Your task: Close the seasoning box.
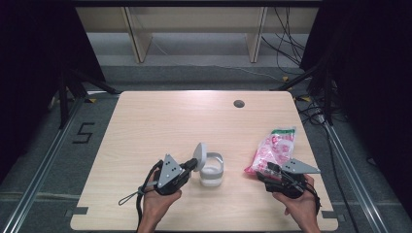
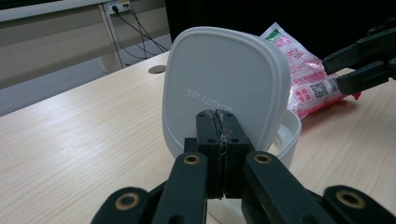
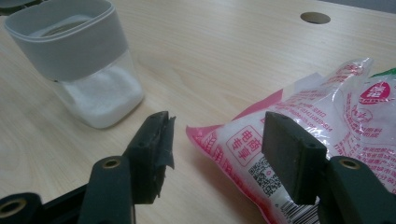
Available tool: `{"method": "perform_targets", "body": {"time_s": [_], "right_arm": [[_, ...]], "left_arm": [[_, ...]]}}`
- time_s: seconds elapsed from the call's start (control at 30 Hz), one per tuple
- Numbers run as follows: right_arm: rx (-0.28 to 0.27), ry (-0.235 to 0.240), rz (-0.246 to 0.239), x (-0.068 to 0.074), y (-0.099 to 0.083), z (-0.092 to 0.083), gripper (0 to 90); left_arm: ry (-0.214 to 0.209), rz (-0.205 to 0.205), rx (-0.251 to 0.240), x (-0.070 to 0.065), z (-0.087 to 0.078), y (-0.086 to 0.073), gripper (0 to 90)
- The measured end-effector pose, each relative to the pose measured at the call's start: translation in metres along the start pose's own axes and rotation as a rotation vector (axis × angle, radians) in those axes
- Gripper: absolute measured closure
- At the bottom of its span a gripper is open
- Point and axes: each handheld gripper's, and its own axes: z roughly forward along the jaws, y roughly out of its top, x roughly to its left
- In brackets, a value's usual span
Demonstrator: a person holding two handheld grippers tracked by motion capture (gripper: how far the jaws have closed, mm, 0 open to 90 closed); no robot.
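Note:
A clear tub [image 1: 212,171] with a grey-white band holds white powder near the table's front middle. Its white lid [image 1: 199,156] stands upright at the tub's left rim. My left gripper [image 1: 192,164] is shut on the lid's lower edge; in the left gripper view the lid [image 2: 219,79] rises above the closed jaws [image 2: 219,128]. A pink-and-white printed bag [image 1: 273,148] lies to the right. My right gripper [image 1: 268,170] is open at the bag's near end. In the right gripper view the bag's corner [image 3: 243,140] lies between the spread jaws [image 3: 217,142], with no pad pressing it. The tub [image 3: 79,60] stands open at the upper left.
A round cable hole [image 1: 238,103] sits in the wooden table [image 1: 170,121] at the far right. Wooden furniture legs and loose cables lie on the floor beyond the table. Dark curtains flank both sides. The other gripper [image 2: 348,63] shows at the left gripper view's right edge.

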Motion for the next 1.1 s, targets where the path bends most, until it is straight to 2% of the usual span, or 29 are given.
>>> {"method": "perform_targets", "body": {"time_s": [0.23, 0.3, 0.33, 0.4, 0.47, 0.53, 0.63, 0.67, 0.7, 0.73, 0.77, 0.8, 0.83, 0.87, 0.9, 0.93, 0.97, 1.03, 1.07, 1.1], "right_arm": [[-0.009, 0.001, 0.001, 0.0, 0.0, 0.0, 42.6], [-0.001, 0.007, 0.002, 0.0, 0.0, 0.0, 42.6], [0.004, 0.004, 0.025, 0.002, 0.0, -0.001, 42.6], [0.001, 0.004, 0.017, 0.001, 0.0, -0.001, 42.6], [-0.01, 0.004, 0.002, 0.001, 0.0, 0.0, 42.6], [-0.007, 0.005, -0.004, 0.0, -0.001, 0.0, 42.6], [-0.006, 0.006, -0.008, 0.0, -0.001, 0.001, 42.6], [-0.001, 0.001, 0.017, 0.003, -0.001, 0.0, 42.6], [-0.001, -0.009, 0.001, 0.002, -0.001, 0.0, 42.5], [-0.003, 0.002, -0.009, 0.002, -0.001, 0.001, 42.5], [0.0, 0.006, -0.008, 0.002, -0.001, 0.001, 42.5], [-0.002, 0.004, -0.009, 0.002, -0.001, 0.0, 42.4], [-0.003, 0.007, -0.009, 0.002, -0.001, 0.0, 42.3], [0.001, 0.017, 0.015, 0.004, -0.001, 0.0, 42.1], [-0.003, 0.018, -0.004, 0.002, -0.001, 0.0, 41.7], [0.003, 0.019, 0.019, 0.005, -0.001, 0.0, 40.9], [-0.003, 0.023, -0.005, 0.002, -0.001, 0.0, 40.4], [0.005, 0.025, -0.003, 0.003, -0.001, -0.001, 39.8], [0.008, 0.025, -0.003, 0.003, -0.002, -0.001, 39.7], [0.016, 0.029, 0.02, 0.005, -0.002, -0.002, 39.7]], "left_arm": [[-0.018, -0.013, -0.008, -0.004, -0.001, 0.001, 82.1], [-0.039, -0.03, -0.019, -0.003, -0.003, 0.001, 76.6], [-0.057, -0.047, -0.011, -0.003, -0.004, 0.0, 72.5], [-0.073, -0.086, -0.023, -0.004, -0.005, -0.001, 62.7], [-0.088, -0.081, -0.01, -0.005, -0.007, -0.002, 57.4], [-0.102, -0.097, -0.009, -0.008, -0.007, -0.004, 51.8], [-0.104, -0.117, 0.005, -0.009, -0.008, -0.006, 46.7], [-0.107, -0.119, -0.012, -0.009, -0.008, -0.007, 45.4], [-0.1, -0.129, -0.014, -0.01, -0.008, -0.008, 43.9], [-0.091, -0.122, -0.006, -0.009, -0.01, -0.008, 43.1], [-0.087, -0.134, -0.006, -0.01, -0.01, -0.009, 42.2], [-0.095, -0.102, -0.007, -0.008, -0.011, -0.009, 41.2], [-0.088, -0.139, -0.002, -0.011, -0.012, -0.01, 39.9], [-0.091, -0.139, -0.007, -0.011, -0.013, -0.011, 38.9], [-0.099, -0.11, -0.003, -0.009, -0.015, -0.012, 38.6], [-0.093, -0.14, -0.004, -0.011, -0.016, -0.014, 38.2], [-0.087, -0.135, -0.002, -0.01, -0.017, -0.016, 37.5], [-0.089, -0.115, 0.002, -0.009, -0.019, -0.018, 36.2], [-0.084, -0.137, 0.007, -0.011, -0.02, -0.02, 36.1], [-0.085, -0.134, 0.007, -0.011, -0.02, -0.021, 35.3]]}}
